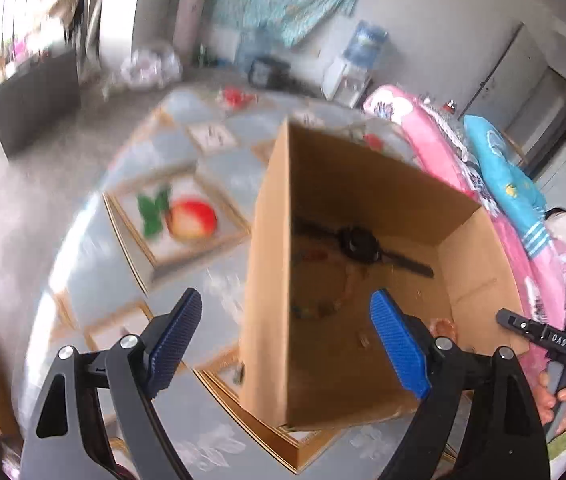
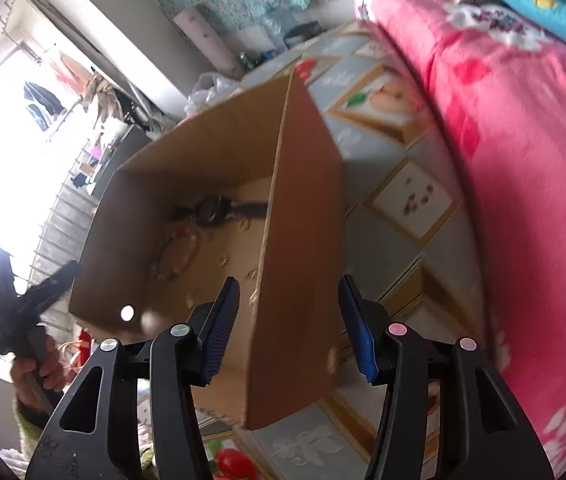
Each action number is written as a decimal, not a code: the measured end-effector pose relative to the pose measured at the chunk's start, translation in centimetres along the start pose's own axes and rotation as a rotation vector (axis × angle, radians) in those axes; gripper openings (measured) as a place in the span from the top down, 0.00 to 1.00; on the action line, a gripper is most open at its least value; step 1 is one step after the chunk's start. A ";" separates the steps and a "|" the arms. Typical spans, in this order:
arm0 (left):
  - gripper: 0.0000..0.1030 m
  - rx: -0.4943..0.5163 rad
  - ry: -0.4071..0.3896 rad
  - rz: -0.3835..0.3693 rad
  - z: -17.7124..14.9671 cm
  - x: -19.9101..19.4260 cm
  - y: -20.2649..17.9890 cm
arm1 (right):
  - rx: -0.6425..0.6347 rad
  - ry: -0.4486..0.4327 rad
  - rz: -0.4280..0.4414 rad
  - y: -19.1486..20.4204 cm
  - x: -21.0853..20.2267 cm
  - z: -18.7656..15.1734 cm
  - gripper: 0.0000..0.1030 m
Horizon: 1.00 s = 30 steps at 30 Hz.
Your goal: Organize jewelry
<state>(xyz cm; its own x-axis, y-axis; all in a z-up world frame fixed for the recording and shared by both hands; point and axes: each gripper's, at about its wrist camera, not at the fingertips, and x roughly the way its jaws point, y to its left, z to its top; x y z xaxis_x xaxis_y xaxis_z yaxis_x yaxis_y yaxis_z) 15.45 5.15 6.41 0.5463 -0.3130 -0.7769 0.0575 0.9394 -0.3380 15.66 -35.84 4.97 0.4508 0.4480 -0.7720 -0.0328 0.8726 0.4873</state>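
A cardboard box (image 1: 363,320) stands open-topped on a bed covered with a fruit-print sheet (image 1: 187,216), filling the centre and lower right of the left wrist view. It serves as the collecting place. On its floor lie a dark wristwatch (image 1: 357,242) with its strap stretched out flat and, just below it in the frame, a beaded bracelet (image 1: 323,308) in a loose loop. A few small pale pieces are scattered near them, too blurred to name.

The left gripper (image 1: 287,344) has its blue fingers (image 1: 399,344) spread wide with nothing between them, one either side of the box's near corner. That suits a hand that has nothing to carry and is free to go for the next piece.

In the right wrist view the right gripper (image 2: 289,328) is at the bottom centre, its fingers (image 2: 219,332) partly apart and straddling the near box wall (image 2: 303,240) without pressing on it. It looks placed to steady or shift the box, though no grip is made. A pink quilt (image 2: 503,160) is heaped along the right of that frame, leaving the sheet beside the box as the working area.
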 end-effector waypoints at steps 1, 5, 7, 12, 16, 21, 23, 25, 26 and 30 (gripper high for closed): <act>0.18 -0.020 0.028 -0.036 -0.3 0.7 0.3 | 0.001 -0.009 -0.020 0.3 0.0 -0.2 0.57; 0.17 -0.061 0.097 -0.159 -1.2 2.5 -0.2 | -0.003 -0.023 -0.069 1.2 -0.3 -0.5 0.57; 0.17 -0.056 0.080 -0.139 -1.5 2.1 -0.6 | -0.001 -0.024 -0.075 1.5 -0.5 -0.8 0.57; 0.17 -0.052 0.062 -0.098 -1.9 1.7 -0.6 | 0.005 -0.009 -0.079 2.1 -0.7 -2.0 0.57; 0.17 -0.055 0.062 -0.100 -2.6 0.6 -0.2 | 0.015 -0.013 -0.081 2.5 -1.3 -3.1 0.57; 0.17 -0.041 0.049 -0.107 -4.6 -1.6 -0.1 | 0.018 -0.026 -0.071 2.9 -2.7 -4.9 0.57; 0.17 -0.042 0.043 -0.111 -5.5 -2.4 -0.2 | 0.016 -0.030 -0.074 3.3 -3.3 -5.5 0.57; 0.17 -0.044 0.037 -0.114 -6.3 -3.0 -0.2 | 0.013 -0.033 -0.080 3.5 -3.9 -6.2 0.57; 0.17 -0.044 0.035 -0.114 -6.9 -3.3 -0.2 | 0.013 -0.034 -0.081 3.6 -4.0 -6.4 0.57; 0.17 -0.040 0.024 -0.113 -8.4 -4.1 -0.1 | 0.016 -0.040 -0.083 3.8 -4.9 -7.6 0.57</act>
<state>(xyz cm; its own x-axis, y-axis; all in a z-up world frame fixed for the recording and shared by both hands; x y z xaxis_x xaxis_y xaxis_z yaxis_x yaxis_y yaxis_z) 6.23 5.19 5.17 0.5183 -0.4200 -0.7449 0.0834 0.8917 -0.4448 6.57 -33.22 7.47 0.4865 0.3660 -0.7933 0.0199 0.9031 0.4289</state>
